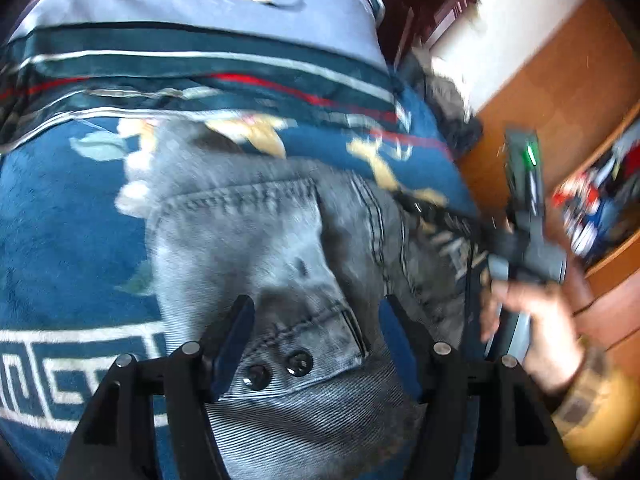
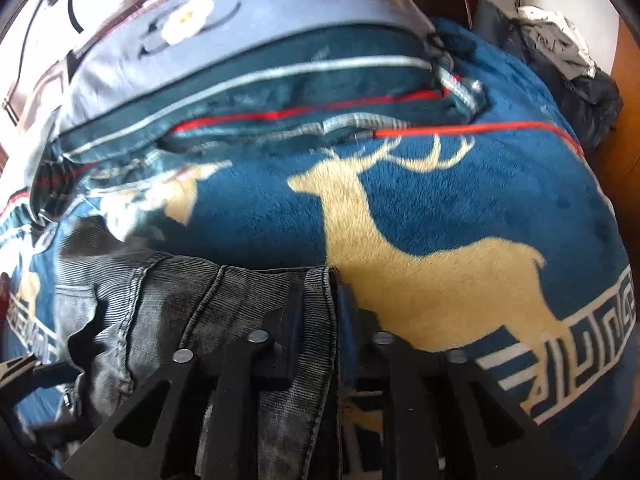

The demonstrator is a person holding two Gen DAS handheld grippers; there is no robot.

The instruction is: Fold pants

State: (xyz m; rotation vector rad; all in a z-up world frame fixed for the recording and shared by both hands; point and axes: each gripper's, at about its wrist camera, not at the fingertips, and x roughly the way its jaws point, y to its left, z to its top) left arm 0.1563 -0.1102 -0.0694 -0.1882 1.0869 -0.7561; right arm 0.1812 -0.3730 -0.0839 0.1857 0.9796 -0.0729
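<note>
Grey washed denim pants [image 1: 260, 240] lie on a blue deer-print blanket [image 1: 60, 240]. My left gripper [image 1: 316, 332] is open, its jaws wide apart just above the back pocket with two dark buttons [image 1: 278, 368]. In the right wrist view the pants [image 2: 168, 304] lie at lower left and my right gripper [image 2: 320, 320] is shut on the pants' edge, a denim strip pinched between its fingers. The right gripper also shows in the left wrist view [image 1: 524, 240], held by a hand at the pants' right side.
A folded striped quilt [image 2: 280, 92] and a grey-blue pillow [image 1: 200, 8] lie at the back of the bed. Dark clothes [image 2: 560, 60] are piled at the far right. A wooden floor [image 1: 560, 92] and a shelf with colourful items [image 1: 600, 204] are to the right.
</note>
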